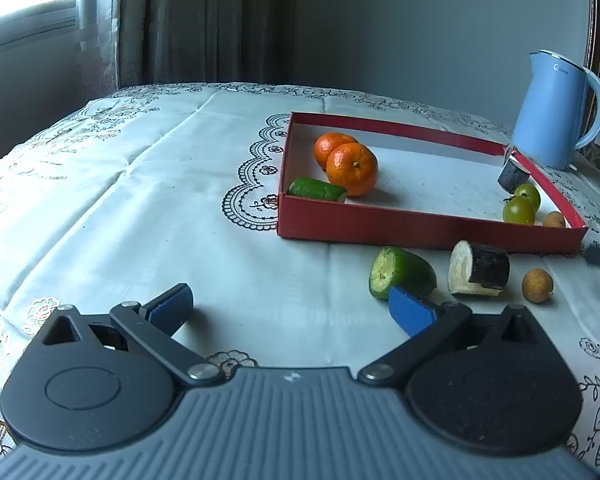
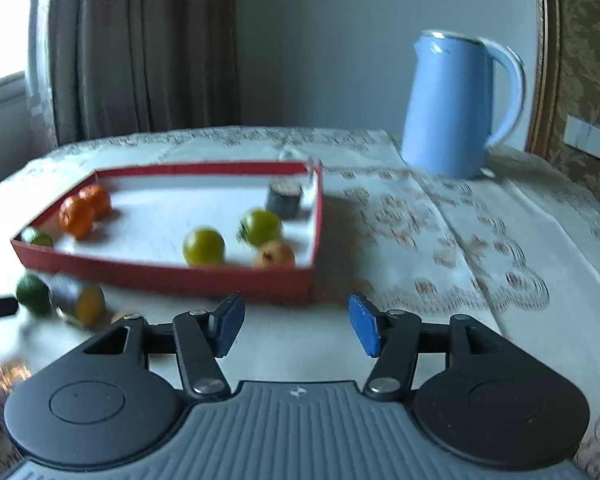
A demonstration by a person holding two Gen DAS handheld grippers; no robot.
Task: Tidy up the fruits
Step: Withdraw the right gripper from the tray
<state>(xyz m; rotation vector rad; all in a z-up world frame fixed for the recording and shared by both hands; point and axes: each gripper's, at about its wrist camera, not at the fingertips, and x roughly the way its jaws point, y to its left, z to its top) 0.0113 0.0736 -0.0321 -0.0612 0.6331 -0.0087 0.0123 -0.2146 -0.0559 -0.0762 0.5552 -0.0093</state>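
Left tongs [image 1: 290, 306] released, nothing between pads, low over worktop [image 1: 140, 200]. Just beyond right pad: cut cucumber piece [image 1: 402, 274], then dark-skinned chunk [image 1: 478, 268], small brown fruit [image 1: 537, 285]. Red tray [image 1: 420, 226] ahead holds two oranges [image 1: 346, 162], cucumber end, green tomatoes [image 1: 521, 204]. Right tongs [image 2: 296, 326] parted, empty, tray ahead-left; view blurred, fruit there perhaps tomatoes. Blue kettle [image 2: 448, 108] far right.

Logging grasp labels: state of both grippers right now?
Left gripper: open, holding nothing.
Right gripper: open, holding nothing.
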